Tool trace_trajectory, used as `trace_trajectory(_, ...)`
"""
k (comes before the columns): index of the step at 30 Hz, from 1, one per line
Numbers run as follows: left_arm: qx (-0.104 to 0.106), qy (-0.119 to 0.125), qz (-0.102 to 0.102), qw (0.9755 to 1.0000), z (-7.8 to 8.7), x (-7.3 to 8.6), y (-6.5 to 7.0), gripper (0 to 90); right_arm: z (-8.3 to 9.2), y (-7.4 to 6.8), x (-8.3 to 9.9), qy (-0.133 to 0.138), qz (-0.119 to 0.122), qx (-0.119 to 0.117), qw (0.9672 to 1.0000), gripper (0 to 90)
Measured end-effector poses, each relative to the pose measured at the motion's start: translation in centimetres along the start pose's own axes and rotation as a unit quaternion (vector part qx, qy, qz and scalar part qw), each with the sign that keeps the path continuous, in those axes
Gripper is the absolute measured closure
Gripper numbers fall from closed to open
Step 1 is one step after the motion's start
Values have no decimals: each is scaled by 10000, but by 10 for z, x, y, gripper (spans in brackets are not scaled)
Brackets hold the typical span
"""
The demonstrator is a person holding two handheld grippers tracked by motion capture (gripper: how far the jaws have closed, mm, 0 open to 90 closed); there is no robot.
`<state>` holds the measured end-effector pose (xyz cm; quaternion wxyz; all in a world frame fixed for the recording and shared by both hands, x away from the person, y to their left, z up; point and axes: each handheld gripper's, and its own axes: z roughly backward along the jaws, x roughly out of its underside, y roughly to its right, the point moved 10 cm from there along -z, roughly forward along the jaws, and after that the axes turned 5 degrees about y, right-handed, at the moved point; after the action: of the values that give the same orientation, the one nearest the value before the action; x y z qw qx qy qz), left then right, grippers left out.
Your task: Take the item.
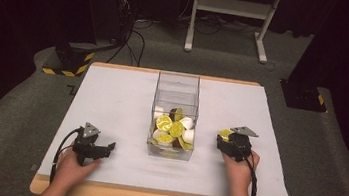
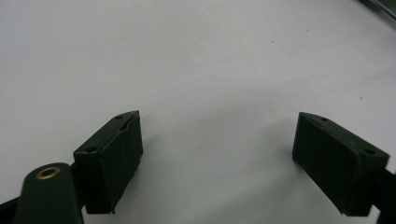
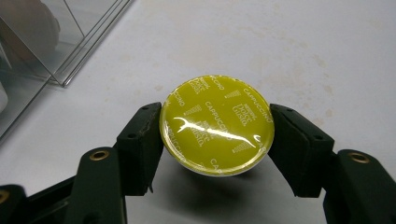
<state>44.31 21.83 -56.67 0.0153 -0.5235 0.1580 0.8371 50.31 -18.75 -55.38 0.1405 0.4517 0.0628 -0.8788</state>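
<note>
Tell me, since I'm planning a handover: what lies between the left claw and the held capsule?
The clear box of capsules stands between the left claw and the yellow capsule, per the high view.

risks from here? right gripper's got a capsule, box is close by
1. The right gripper pinches the yellow-lidded capsule only at its round rim, so it might slip or pivot between the fingers.
2. The capsule hangs over the white table, right of the clear box; dropped, it may roll away.
3. The box wall is transparent and near, so the gripper could clip it.
</note>
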Motion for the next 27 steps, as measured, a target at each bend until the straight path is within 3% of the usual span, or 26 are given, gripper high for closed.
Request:
trace_trajectory(7,0,1,1,10000,0,0,0,163,-1,1,1,-11,-43,-22,10000,327)
trace_trajectory(8,-1,3,3,10000,0,0,0,162,-1,1,1,-46,-36,-14,10000,268)
trace_trajectory(13,-1,1,2,10000,0,0,0,162,1,2,-3,41,-67,39,10000,199)
trace_trajectory(22,-2,-8,-3,10000,0,0,0,162,10,0,-12,244,-113,22,9996,190)
trace_trajectory(27,-1,-9,-2,10000,0,0,0,162,18,-6,-21,398,-8,-20,9992,199)
